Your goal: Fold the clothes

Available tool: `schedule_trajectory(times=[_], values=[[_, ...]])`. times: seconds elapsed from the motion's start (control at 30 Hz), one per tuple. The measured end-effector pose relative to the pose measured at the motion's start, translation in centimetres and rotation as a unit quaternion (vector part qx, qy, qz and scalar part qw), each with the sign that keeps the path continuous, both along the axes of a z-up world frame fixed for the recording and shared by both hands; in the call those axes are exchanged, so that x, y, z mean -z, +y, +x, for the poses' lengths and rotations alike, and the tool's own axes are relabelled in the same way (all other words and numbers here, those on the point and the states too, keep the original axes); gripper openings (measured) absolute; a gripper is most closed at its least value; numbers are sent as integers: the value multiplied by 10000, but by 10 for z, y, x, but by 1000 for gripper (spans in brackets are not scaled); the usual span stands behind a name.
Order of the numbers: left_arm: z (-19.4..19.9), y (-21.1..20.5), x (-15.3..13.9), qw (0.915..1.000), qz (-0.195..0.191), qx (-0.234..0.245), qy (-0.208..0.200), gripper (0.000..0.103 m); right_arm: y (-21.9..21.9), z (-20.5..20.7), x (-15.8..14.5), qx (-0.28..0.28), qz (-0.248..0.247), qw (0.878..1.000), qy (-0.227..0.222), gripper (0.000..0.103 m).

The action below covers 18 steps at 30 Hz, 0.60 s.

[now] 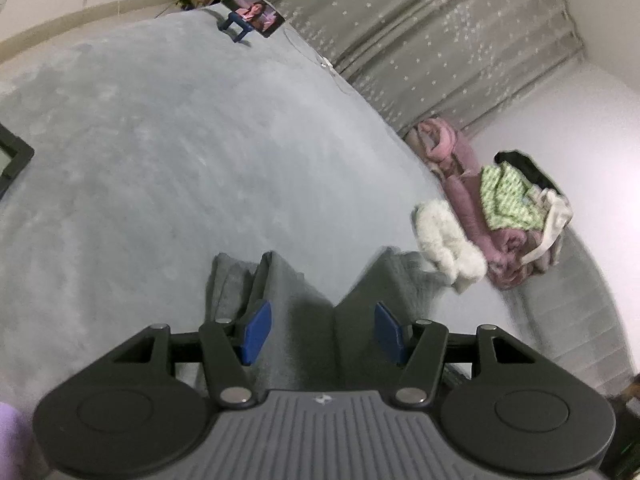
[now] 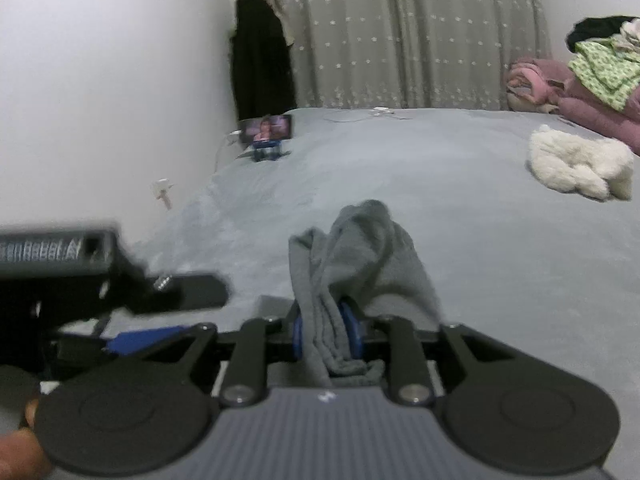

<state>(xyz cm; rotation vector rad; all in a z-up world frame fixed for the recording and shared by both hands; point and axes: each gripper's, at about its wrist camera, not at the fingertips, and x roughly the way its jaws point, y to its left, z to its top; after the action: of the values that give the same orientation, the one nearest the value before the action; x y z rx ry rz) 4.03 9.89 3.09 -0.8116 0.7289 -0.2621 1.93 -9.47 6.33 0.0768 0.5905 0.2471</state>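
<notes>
Left wrist view: left gripper spread wide, blue pads apart, pinching nothing. Grey cloth bunched on the bed right under and between the pads. Far right on the bed, a white fluffy thing, then a pink pile with a green top on it. Far off, a phone on a blue stand. Starry curtain behind.

Right wrist view: right gripper pressed together, pinching the grey cloth, bunched up over the bed. Left gripper near left, blurry. Phone far left. Black coat hanging on the wall. White fluffy thing and pink pile far right.
</notes>
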Motion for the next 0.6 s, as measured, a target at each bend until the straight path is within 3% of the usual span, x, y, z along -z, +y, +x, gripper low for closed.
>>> schedule_trajectory(times=[0.03,0.17,0.27,0.37,0.5,0.6], values=[[1,6,1,9999,-122,2,7,57,10,0,4,-151,11,9999,36,37],[8,21,13,9989,-346,-133,271,57,19,5,24,-966,937,9895,520,47],[10,21,15,9987,-357,-159,336,57,-3,-2,16,-1088,1186,9857,505,57],[11,16,13,9991,-293,-104,305,57,-43,-10,-1,-1422,1692,9741,471,76],[10,5,9,9996,-134,38,228,57,-100,-8,-22,-1503,2140,9648,285,77],[7,-1,9,9996,-77,156,221,57,-114,-7,-12,-1191,1359,9835,111,73]])
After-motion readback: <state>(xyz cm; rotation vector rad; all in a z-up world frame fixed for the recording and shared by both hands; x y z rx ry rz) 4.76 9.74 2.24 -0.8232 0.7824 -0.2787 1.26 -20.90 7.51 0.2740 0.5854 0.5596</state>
